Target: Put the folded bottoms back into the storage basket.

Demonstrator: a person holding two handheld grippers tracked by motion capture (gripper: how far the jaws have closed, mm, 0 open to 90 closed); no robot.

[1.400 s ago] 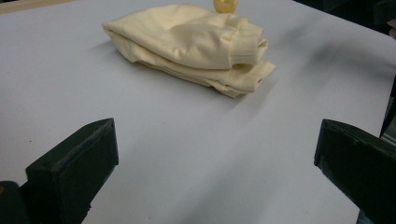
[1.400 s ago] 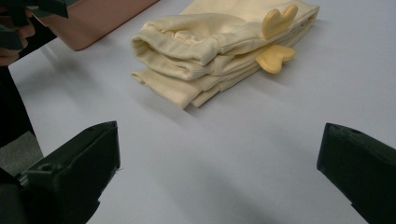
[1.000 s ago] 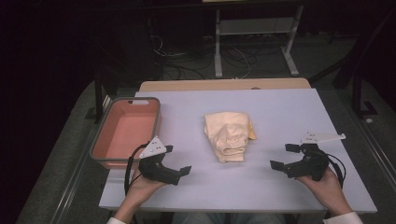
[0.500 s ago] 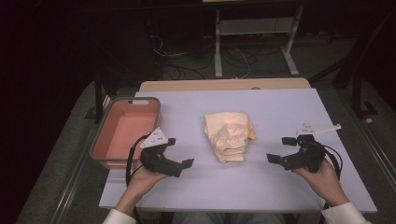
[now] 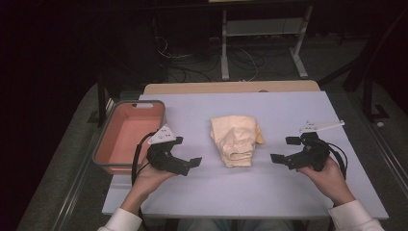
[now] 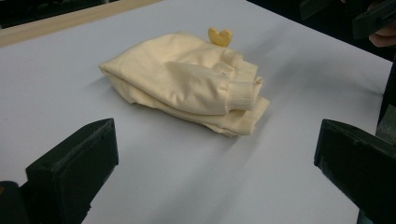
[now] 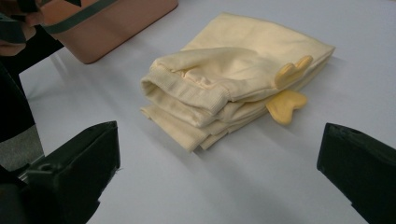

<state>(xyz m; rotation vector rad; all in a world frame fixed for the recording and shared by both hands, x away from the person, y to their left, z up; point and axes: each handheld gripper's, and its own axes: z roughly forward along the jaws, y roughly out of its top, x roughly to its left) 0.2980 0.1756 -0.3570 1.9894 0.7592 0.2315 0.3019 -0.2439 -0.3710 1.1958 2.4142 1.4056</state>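
Dead centre of the high view lies the folded cream garment on the pale table, its long axis running from the upper part of the frame down toward the bottom edge, the ribbed cuff end nearest the bottom. Left gripper sits lower left of it, jaws spread wide with nothing between them, aimed right at the cloth. Right gripper mirrors it from the lower right, jaws likewise apart and empty. Both are near the garment, not touching. A pink bin stands at the left.
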